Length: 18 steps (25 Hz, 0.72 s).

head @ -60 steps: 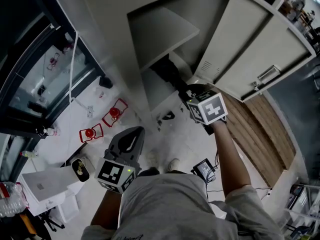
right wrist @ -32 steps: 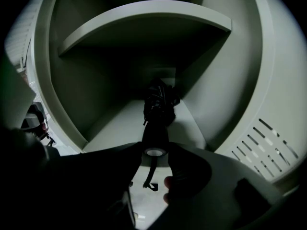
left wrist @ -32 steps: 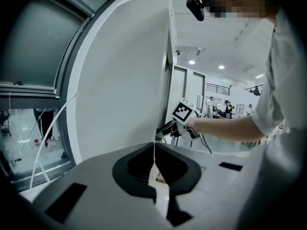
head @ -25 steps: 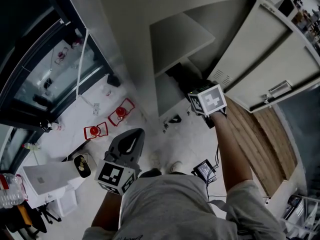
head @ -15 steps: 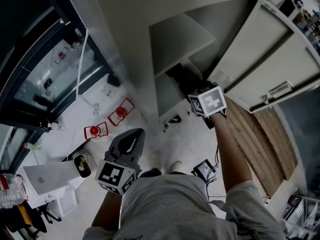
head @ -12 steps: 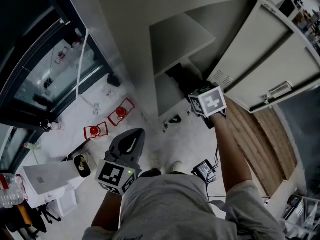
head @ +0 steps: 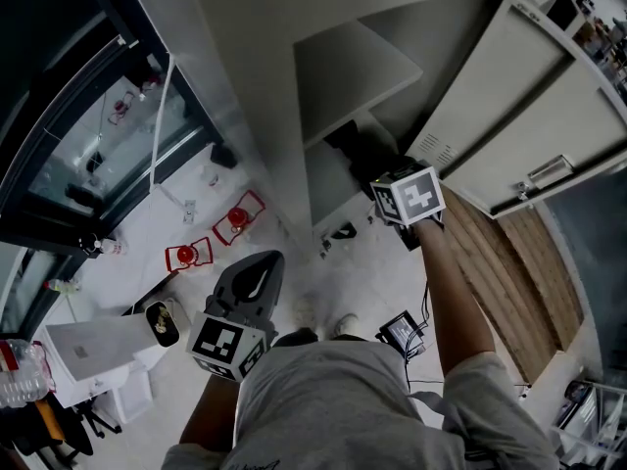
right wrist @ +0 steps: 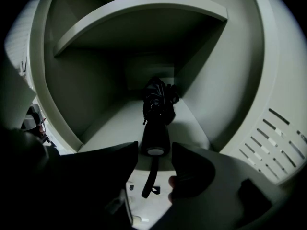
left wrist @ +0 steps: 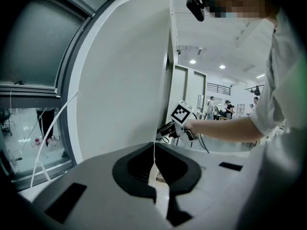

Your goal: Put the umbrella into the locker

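Note:
A folded black umbrella (right wrist: 156, 109) lies on the floor of the grey locker's lower compartment (right wrist: 115, 128), under its shelf (right wrist: 139, 8). Its handle end points out at me, with a strap hanging over the front edge. My right gripper (right wrist: 153, 152) has the handle end between its jaws; they are opening, with a gap on each side of the handle. In the head view the right gripper (head: 380, 169) reaches into the locker (head: 353, 67), where the umbrella (head: 345, 143) shows dark. My left gripper (head: 258, 265) hangs low at the left, shut and empty (left wrist: 154, 150).
The locker door (head: 519, 116) stands swung out to the right. Two red objects (head: 235, 218) sit on the floor by a glass partition (head: 88, 135) at the left. A wooden panel (head: 500, 253) and a small device with cables (head: 402, 331) lie near the person's feet.
The head view has shifted a little since the oldest frame. Over the last second both grippers keep their places.

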Available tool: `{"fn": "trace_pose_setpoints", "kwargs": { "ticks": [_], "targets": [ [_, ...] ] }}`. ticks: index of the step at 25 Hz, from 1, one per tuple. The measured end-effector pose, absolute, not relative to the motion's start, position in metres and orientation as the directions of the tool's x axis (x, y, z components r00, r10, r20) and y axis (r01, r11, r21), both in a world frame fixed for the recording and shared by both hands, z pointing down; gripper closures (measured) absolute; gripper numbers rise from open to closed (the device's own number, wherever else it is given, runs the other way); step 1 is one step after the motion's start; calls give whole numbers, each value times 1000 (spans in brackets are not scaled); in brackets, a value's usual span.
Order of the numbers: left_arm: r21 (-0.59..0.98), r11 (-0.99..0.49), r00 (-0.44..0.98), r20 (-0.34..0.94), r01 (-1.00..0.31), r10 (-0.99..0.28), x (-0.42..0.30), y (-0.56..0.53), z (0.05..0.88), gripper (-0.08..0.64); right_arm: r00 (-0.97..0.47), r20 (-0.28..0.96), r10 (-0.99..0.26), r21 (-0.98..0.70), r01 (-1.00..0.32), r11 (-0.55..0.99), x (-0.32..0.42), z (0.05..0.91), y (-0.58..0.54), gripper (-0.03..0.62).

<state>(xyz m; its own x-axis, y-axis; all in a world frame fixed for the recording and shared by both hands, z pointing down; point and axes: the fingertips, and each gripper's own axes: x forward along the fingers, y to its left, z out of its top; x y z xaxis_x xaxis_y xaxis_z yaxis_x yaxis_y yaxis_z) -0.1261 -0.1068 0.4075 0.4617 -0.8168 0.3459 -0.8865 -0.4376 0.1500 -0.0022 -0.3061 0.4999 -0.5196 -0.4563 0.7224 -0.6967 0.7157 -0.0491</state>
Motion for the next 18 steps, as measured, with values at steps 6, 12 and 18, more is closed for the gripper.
{"fn": "trace_pose_setpoints", "kwargs": {
  "ticks": [6, 12, 18],
  "targets": [
    [148, -451, 473, 347, -880, -810, -122, -105, 407, 540, -521, 716, -465, -55, -706, 706, 3, 498, -299, 373],
    [150, -471, 493, 340, -869, -801, -114, -104, 406, 540, -527, 712, -464, -65, -708, 703, 10, 496, -289, 373],
    [153, -490, 511, 340, -858, -790, -107, -102, 404, 540, -535, 699, -474, -73, -714, 697, 16, 487, -280, 374]
  ]
}}
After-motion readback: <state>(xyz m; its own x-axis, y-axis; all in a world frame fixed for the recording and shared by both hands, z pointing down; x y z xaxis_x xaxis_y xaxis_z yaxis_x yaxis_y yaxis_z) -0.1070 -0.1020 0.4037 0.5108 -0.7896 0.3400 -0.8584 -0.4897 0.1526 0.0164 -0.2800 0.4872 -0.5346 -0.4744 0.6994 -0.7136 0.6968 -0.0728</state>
